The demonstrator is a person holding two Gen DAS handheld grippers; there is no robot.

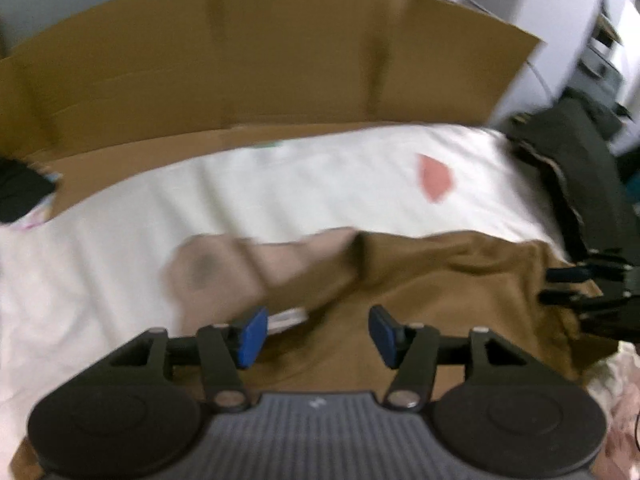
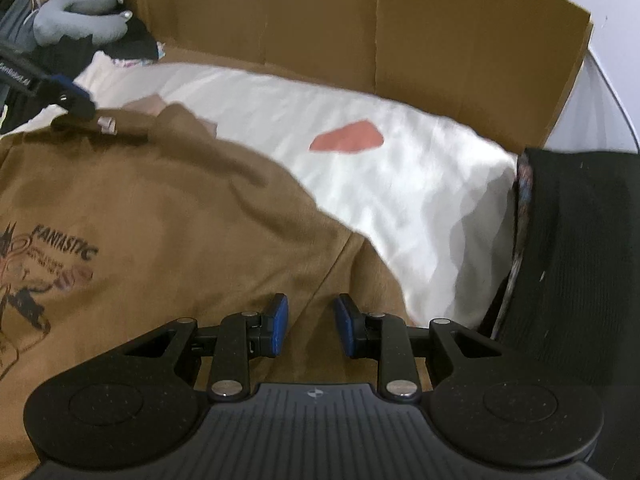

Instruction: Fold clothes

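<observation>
A brown T-shirt (image 2: pixel 160 208) with a "FANTASTIC" print lies spread on a white sheet (image 2: pixel 420 200). In the left wrist view the shirt (image 1: pixel 440 280) is blurred, its paler inside (image 1: pixel 240 264) turned out at the neck. My left gripper (image 1: pixel 318 336) hangs over that neck area, blue pads well apart with nothing pinched; the right wrist view shows it (image 2: pixel 76 100) just above the collar label. My right gripper (image 2: pixel 313 325) hovers over the shirt's right side by a seam, pads apart with cloth only beneath them. Its fingers (image 1: pixel 568 284) show at the right edge of the left wrist view.
A cardboard wall (image 2: pixel 360 32) stands behind the sheet, which bears a pink patch (image 2: pixel 348 140). Dark clothing (image 2: pixel 580 260) is heaped at the right. A grey plush toy (image 2: pixel 80 12) and dark clothes lie at the far left.
</observation>
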